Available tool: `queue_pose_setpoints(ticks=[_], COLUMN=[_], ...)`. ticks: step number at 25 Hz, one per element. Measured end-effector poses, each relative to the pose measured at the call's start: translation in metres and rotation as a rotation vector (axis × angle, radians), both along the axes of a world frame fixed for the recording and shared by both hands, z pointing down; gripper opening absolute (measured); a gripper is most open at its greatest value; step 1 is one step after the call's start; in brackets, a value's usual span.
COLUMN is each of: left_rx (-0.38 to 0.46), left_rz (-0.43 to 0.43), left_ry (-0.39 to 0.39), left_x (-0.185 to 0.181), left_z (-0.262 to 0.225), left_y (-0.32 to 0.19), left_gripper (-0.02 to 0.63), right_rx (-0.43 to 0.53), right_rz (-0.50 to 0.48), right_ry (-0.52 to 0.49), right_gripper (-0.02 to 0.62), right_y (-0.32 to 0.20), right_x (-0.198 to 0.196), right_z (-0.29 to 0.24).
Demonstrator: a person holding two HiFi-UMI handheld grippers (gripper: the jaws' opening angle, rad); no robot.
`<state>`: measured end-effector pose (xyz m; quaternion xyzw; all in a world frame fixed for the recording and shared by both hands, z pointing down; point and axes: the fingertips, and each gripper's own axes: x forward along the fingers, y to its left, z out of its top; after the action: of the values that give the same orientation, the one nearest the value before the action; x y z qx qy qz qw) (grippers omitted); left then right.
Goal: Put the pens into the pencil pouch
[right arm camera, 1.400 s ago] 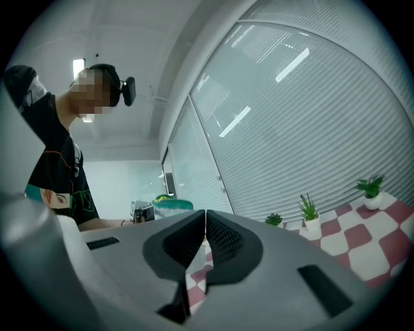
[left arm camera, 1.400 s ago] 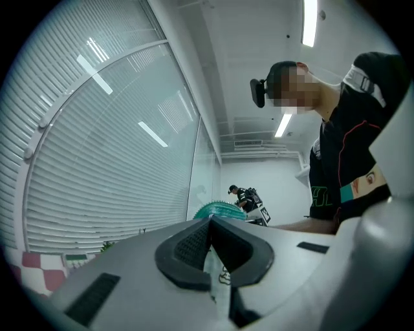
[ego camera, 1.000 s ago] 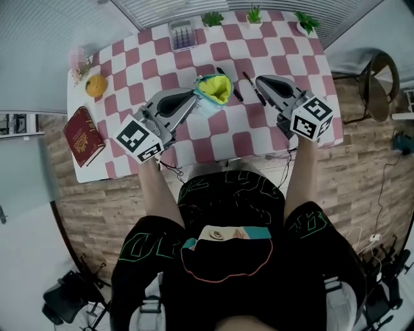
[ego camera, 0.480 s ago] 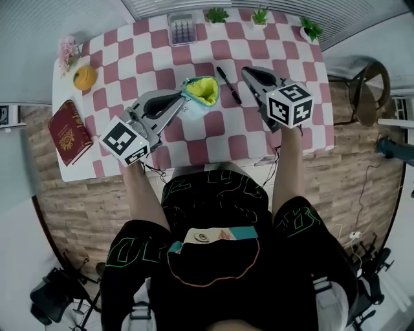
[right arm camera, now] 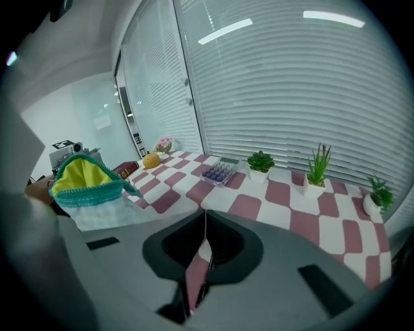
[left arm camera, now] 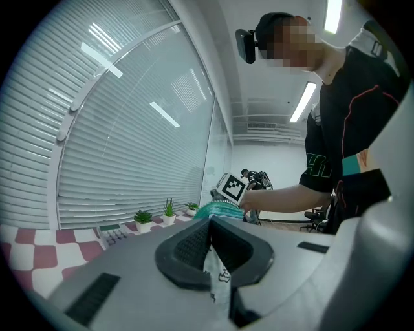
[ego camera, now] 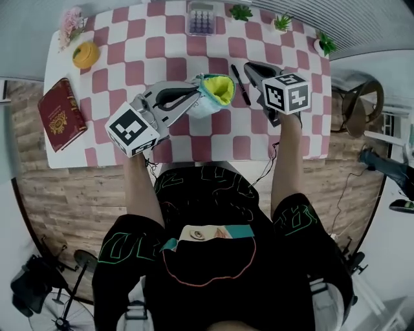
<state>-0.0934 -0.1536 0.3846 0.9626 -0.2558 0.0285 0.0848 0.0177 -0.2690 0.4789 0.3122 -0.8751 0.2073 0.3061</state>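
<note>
**Checked bench before a wall of blinds**

The bench [ego camera: 162, 45], covered in red-and-white checks, stands on a pale wood-plank floor [ego camera: 71, 194]. Behind the bench, closed white blinds [right arm camera: 291, 84] fill the window wall. Off the bench's right end sits a brown chair [ego camera: 357, 108]. Beyond its left end rises a glass partition [right arm camera: 152, 97]. Long ceiling lights [left arm camera: 303, 102] glow overhead.

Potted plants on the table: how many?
3, lined along the far edge of the table: first plant beside the calculator, second plant right of it, third plant at the right corner. None appears hidden.
</note>
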Motion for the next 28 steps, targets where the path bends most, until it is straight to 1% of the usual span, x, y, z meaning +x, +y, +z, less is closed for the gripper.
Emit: queue_pose_setpoints(ticks=[3,7,11,14,22,28], left_rx=[-0.008,-0.010,-0.001,-0.001,-0.008,-0.008], left_rz=[0.005,0.011,0.027,0.039,0.057,0.067], left_ry=[0.017,0.045,0.073,0.077,0.095,0.099], left_x=[-0.005,-0.011,-0.016,-0.018,-0.022,-0.022], left_z=[0.005,0.006,0.005,0.007,0.010,0.008], left_y=[0.001,0.000,-0.002,-0.002,-0.002,0.001], left_gripper=[0.001,0.002,0.002,0.002,0.002,0.002], right_rx=[-0.032,-0.075,-0.114,-0.149,-0.230,-0.261], right_rz=[-0.024,-0.031,-0.028,-0.027,0.000,0.041], right_ry=[0.062,0.131,0.187,0.238,0.314,0.359], right_gripper=[0.017,0.038,0.076,0.109,0.121,0.121], right_y=[-0.003,-0.007,-0.013,-0.016,-0.020,-0.019], right_x=[-0.009,-0.014,-0.017,-0.018,-0.022,-0.016], right_z=[0.011,0.025,0.041,0.054,0.079,0.094])
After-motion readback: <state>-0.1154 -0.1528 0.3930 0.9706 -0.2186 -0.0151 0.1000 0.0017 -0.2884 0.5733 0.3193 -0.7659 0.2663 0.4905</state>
